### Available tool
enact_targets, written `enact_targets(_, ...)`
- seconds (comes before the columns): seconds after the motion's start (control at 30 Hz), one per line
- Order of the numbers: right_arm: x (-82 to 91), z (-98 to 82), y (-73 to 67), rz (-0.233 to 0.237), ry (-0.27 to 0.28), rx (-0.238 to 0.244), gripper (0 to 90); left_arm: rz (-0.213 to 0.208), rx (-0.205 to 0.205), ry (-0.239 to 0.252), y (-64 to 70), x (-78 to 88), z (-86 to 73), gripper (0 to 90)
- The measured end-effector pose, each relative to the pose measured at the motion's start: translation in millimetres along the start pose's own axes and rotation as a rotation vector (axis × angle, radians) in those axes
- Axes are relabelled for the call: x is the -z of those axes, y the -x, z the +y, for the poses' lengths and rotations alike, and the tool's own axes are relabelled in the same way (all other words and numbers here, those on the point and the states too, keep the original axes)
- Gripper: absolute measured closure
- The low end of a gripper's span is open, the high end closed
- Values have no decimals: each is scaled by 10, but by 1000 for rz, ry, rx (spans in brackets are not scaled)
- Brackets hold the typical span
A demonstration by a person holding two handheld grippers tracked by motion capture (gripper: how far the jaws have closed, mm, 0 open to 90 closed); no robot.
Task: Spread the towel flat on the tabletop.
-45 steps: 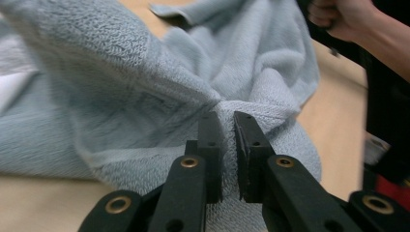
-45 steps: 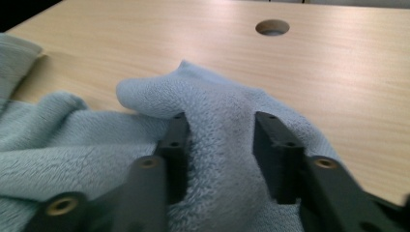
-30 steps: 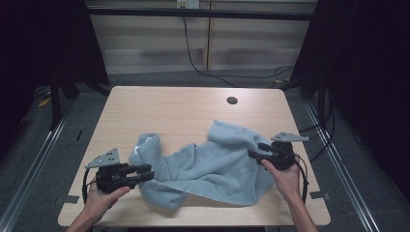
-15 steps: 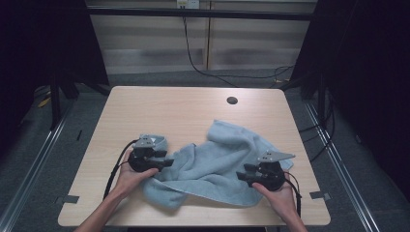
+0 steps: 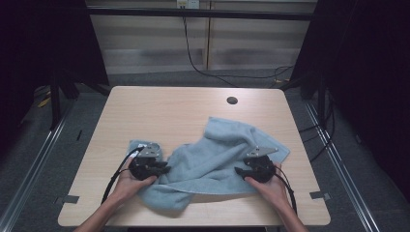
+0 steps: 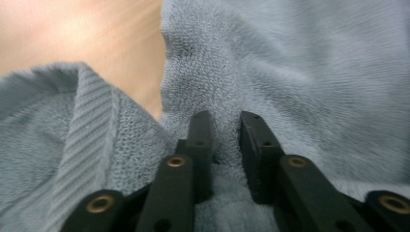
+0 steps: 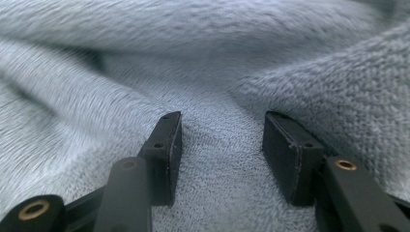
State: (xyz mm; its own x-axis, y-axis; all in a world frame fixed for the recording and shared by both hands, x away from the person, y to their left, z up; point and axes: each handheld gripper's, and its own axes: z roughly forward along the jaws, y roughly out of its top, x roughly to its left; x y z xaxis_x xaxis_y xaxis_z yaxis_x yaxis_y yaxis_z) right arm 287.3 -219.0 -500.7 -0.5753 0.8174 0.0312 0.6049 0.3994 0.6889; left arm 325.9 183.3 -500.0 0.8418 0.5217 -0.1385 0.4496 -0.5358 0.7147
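Left to right, high view: left gripper (image 5: 163,169) sits low-left of centre on the desk (image 5: 164,111), held by the person's left hand (image 5: 126,181), w/ cable looping off toward the lower left. Its jaws point right into the towel's left part. In left gripper view its jaws have just been closing; they stand narrow w/ a ridge of towel (image 6: 300,72) bunched between them, pinching that fold. A ribbed hem lies at left of that frame, bare desk at upper left.

Towel (image 5: 217,154), light blue-grey, rumpled, spreads across the lower centre of the desk, from the left gripper over to the lower right.

Right gripper (image 5: 238,171), in the right hand (image 5: 270,186), sits lower right on the towel, pointing left. In right gripper view (image 7: 221,150) jaws stand spread, resting on the cloth (image 7: 217,58), not pinching it.

Small round hole (image 5: 232,100) in desk at upper centre-right.
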Motion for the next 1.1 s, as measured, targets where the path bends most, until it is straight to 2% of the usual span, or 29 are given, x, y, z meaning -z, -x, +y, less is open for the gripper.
enact_targets(0.07,-90,89,83,-7,3,-17,501,9,-1,-6,14,78,-54,791)
enact_targets(0.13,-214,207,178,-15,10,-21,511,-11,15,6,33,132,-107,819)
enact_targets(0.2,-330,321,250,-17,18,-43,553,-47,26,17,68,183,-147,833)
enact_targets(0.27,-477,440,312,-26,44,-47,643,-90,51,39,90,211,-147,842)
enact_targets(0.33,-575,530,358,-14,57,-65,774,-108,56,52,132,235,-136,841)
enact_targets(0.4,-655,605,390,-5,65,-81,839,-115,62,57,175,264,-134,834)
enact_targets(0.43,-685,631,390,-8,70,-82,840,-124,55,62,194,287,-141,832)
enact_targets(0.5,-707,658,382,12,75,-94,809,-136,70,80,216,347,-168,815)
enact_targets(0.57,-664,661,338,25,79,-95,705,-150,73,113,202,433,-189,801)
enact_targets(0.6,-614,660,302,32,81,-90,651,-143,80,146,187,487,-191,783)
enact_targets(0.67,-474,655,211,62,119,-101,554,-139,103,205,122,599,-175,770)
enact_targets(0.73,-321,649,94,105,149,-83,535,-109,119,245,47,694,-144,735)
enact_targets(0.8,-201,641,-56,152,151,-57,529,-86,146,274,-36,744,-124,707)
enact_targets(0.97,-95,639,-527,300,157,35,483,-11,201,253,-249,686,-162,589)
enact_targets(1.1,-169,657,-825,404,143,82,431,8,216,211,-311,564,-207,533)
